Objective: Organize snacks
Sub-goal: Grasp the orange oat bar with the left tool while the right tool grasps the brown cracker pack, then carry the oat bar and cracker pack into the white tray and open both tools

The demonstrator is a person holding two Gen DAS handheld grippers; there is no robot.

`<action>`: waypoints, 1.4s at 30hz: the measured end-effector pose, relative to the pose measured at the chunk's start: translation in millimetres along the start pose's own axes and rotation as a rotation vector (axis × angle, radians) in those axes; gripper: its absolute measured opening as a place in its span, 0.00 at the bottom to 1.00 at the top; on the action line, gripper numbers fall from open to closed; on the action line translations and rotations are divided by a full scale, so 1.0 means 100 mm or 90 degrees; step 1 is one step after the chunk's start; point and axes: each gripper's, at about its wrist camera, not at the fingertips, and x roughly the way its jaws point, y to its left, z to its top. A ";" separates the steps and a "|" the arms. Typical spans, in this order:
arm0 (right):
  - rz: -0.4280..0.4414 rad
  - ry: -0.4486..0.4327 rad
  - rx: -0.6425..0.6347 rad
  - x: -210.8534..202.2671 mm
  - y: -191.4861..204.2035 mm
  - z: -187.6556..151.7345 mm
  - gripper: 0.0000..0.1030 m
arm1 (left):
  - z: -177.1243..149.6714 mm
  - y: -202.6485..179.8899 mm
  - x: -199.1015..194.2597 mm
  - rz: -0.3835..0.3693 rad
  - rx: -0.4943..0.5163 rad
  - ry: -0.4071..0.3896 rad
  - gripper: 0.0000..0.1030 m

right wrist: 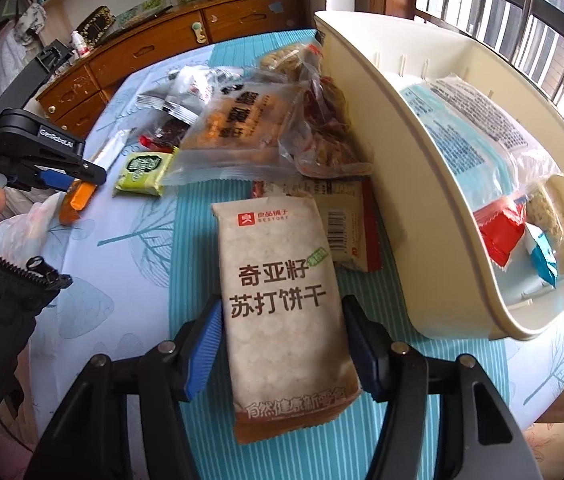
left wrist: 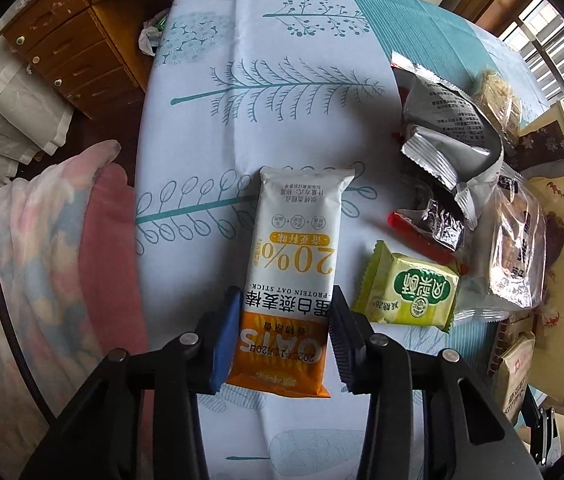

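1. The left hand-held gripper (left wrist: 284, 336) had its blue pads pinching the orange end of the oat stick packet (left wrist: 294, 264); the left pad pressed the wrapper edge, the right pad sat tight against the other edge.
2. That white-and-orange packet stretched away from the gripper over the desk (left wrist: 265, 92), which wore a pale cloth printed with teal leaves. Whether its far end touched the cloth could not be told.
3. Just to its right lay a small green pastry packet (left wrist: 410, 292), flat on the cloth and apart from the oat stick.
4. Beyond the green one sat a heap of loose snacks: a crumpled silver bag (left wrist: 450, 120), a dark foil wrapper (left wrist: 442, 224) and a clear-wrapped cake packet (left wrist: 516, 256).
5. Over on the right wrist view, the right hand-held gripper (right wrist: 284, 344) had its two blue pads set either side of the soda cracker packet (right wrist: 282, 300), closed on it around its lower half.
6. The beige cracker packet pointed away from the camera above the teal striped band of the cloth.
7. Beside it on the right stood the cream plastic bin (right wrist: 414, 184), tipped toward the camera, with a large blue-and-white bag (right wrist: 462, 120), a red packet (right wrist: 500, 228) and a small blue-and-white sachet (right wrist: 540, 256) already inside.
8. The left gripper showed at the far left of this view, orange packet end in its grip.
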 end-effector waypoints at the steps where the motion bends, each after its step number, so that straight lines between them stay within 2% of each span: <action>1: 0.005 -0.003 -0.005 -0.02 0.01 0.01 0.57 | -0.02 0.00 -0.04 -0.003 -0.002 -0.002 0.39; 8: 0.050 -0.033 -0.056 -0.25 0.14 0.08 0.57 | -0.19 0.02 -0.35 -0.031 -0.018 -0.029 0.39; 12: 0.062 -0.053 -0.099 -0.40 0.26 0.11 0.57 | -0.34 0.01 -0.54 -0.072 -0.038 -0.041 0.39; 17: 0.067 -0.093 -0.150 -0.65 0.39 0.14 0.57 | -0.53 -0.02 -0.81 -0.106 -0.051 -0.082 0.38; 22: 0.063 -0.128 -0.185 -0.91 0.42 0.17 0.57 | -0.74 -0.14 -1.09 -0.161 -0.078 -0.125 0.38; 26: 0.054 -0.152 -0.199 -1.11 0.39 0.17 0.57 | -0.91 -0.29 -1.28 -0.220 -0.075 -0.154 0.38; 35: 0.016 -0.187 -0.236 -1.46 0.13 0.16 0.57 | -1.14 -0.65 -1.73 -0.258 -0.075 -0.228 0.38; 42: -0.005 -0.219 -0.269 -1.65 -0.15 0.24 0.57 | -1.30 -1.08 -1.99 -0.296 -0.077 -0.271 0.38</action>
